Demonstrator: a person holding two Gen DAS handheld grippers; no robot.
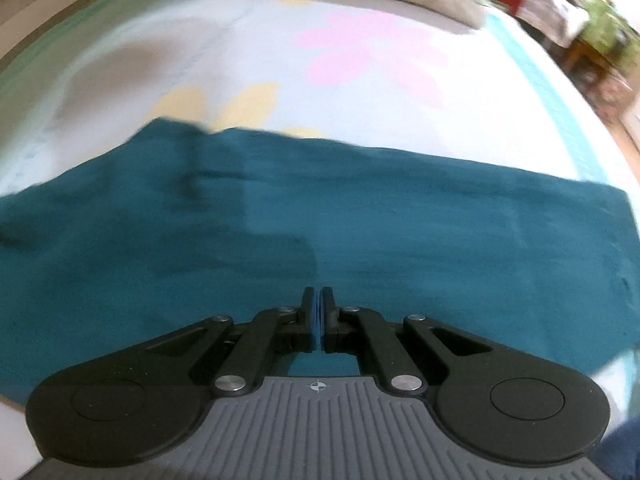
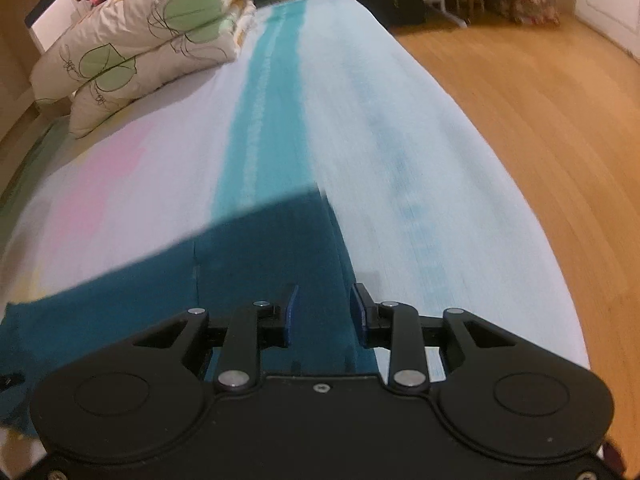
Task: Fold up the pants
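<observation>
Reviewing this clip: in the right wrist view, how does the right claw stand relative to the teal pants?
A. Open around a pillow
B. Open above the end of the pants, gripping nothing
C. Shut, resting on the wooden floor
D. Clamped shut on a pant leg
B: the right claw stands with its blue pads apart above the end of the teal pants, and no cloth is pinched between them.

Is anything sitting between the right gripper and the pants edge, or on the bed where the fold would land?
Nothing visible does. The right gripper is open directly over the edge of the teal pants, with no object between. The bedsheet beyond is bare; the folded comforter sits far up the bed.
</observation>
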